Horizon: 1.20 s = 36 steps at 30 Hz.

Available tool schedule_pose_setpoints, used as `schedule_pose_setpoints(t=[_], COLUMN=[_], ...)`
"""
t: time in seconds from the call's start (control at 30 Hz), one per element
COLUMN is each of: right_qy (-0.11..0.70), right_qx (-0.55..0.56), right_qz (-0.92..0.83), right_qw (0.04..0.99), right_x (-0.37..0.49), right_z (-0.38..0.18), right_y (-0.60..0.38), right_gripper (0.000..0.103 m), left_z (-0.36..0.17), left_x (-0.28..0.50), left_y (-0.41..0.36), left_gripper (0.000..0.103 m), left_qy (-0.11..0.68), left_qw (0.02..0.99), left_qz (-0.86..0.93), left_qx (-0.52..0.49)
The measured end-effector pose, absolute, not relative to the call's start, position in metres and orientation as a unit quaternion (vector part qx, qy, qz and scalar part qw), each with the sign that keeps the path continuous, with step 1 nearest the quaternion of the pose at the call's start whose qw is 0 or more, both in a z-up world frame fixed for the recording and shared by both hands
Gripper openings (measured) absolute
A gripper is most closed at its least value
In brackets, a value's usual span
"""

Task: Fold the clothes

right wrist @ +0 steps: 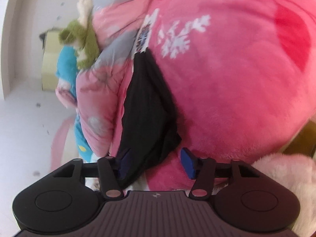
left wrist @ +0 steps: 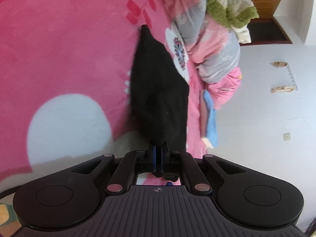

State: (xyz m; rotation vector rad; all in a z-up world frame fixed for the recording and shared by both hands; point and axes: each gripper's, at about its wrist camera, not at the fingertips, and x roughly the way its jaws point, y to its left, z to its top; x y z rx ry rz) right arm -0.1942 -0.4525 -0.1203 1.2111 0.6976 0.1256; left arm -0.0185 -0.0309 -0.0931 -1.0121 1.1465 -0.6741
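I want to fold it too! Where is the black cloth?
The black cloth lies mid-frame in both views on the pink blanket, pinched by the left gripper, beside the bundled quilt.

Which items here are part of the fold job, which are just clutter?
In play: black garment, pinched by the left gripper; right gripper, open around its edge.
Lying about: pink blanket, crumpled quilt, green plush, blue cloth.

Black garment [left wrist: 158,90] (crumpled) lying on pink fleece.
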Motion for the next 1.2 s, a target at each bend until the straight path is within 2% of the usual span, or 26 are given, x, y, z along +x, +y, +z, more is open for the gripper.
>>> schedule_pose_setpoints(t=[0.03, 0.1, 0.17, 0.3, 0.4, 0.47, 0.57, 0.63, 0.77, 0.83, 0.87, 1.0, 1.2], right_qy=[0.327, 0.336, 0.339, 0.303, 0.29, 0.309, 0.365, 0.373, 0.343, 0.338, 0.34, 0.357, 0.366], right_qx=[0.547, 0.531, 0.518, 0.423, 0.249, 0.16, 0.117, 0.149, 0.3, 0.395, 0.428, 0.509, 0.592], right_qz=[0.054, 0.051, 0.051, 0.075, 0.091, 0.078, 0.006, -0.026, -0.027, 0.003, 0.015, 0.049, 0.03], right_qw=[0.769, 0.777, 0.784, 0.851, 0.919, 0.934, 0.924, 0.915, 0.89, 0.854, 0.837, 0.782, 0.717], right_x=[-0.191, -0.185, -0.179, -0.172, -0.178, -0.185, -0.188, -0.195, -0.215, -0.214, -0.211, -0.198, -0.182], right_z=[-0.121, -0.124, -0.126, -0.082, -0.041, -0.043, -0.071, -0.083, -0.086, -0.094, -0.098, -0.111, -0.137], right_y=[-0.452, -0.453, -0.456, -0.465, -0.453, -0.448, -0.456, -0.47, -0.497, -0.505, -0.505, -0.496, -0.492], right_gripper=[0.044, 0.022, 0.007, 0.006, 0.006, 0.007, 0.008, 0.007, 0.01, 0.016, 0.024, 0.041, 0.043], left_z=[-0.094, -0.096, -0.096, -0.091, -0.095, -0.098, -0.103, -0.107, -0.112, -0.112, -0.112, -0.113, -0.114], left_x=[-0.018, -0.017, -0.018, -0.023, -0.025, -0.026, -0.027, -0.029, -0.03, -0.031, -0.031, -0.032, -0.033], left_y=[-0.031, -0.032, -0.034, -0.043, -0.046, -0.048, -0.05, -0.052, -0.054, -0.055, -0.055, -0.055, -0.055], left_gripper=[0.002, 0.002, 0.002, 0.002, 0.002, 0.002, 0.002, 0.002, 0.002, 0.002, 0.002, 0.002, 0.002], left_qy=[0.509, 0.512, 0.516, 0.518, 0.527, 0.533, 0.542, 0.548, 0.556, 0.555, 0.554, 0.551, 0.547], left_qw=[0.668, 0.665, 0.661, 0.658, 0.659, 0.659, 0.66, 0.66, 0.662, 0.664, 0.665, 0.669, 0.674], left_qz=[-0.299, -0.297, -0.301, -0.322, -0.322, -0.322, -0.322, -0.321, -0.321, -0.322, -0.323, -0.325, -0.329], left_qx=[-0.453, -0.454, -0.455, -0.442, -0.43, -0.422, -0.409, -0.401, -0.387, -0.384, -0.383, -0.378, -0.372])
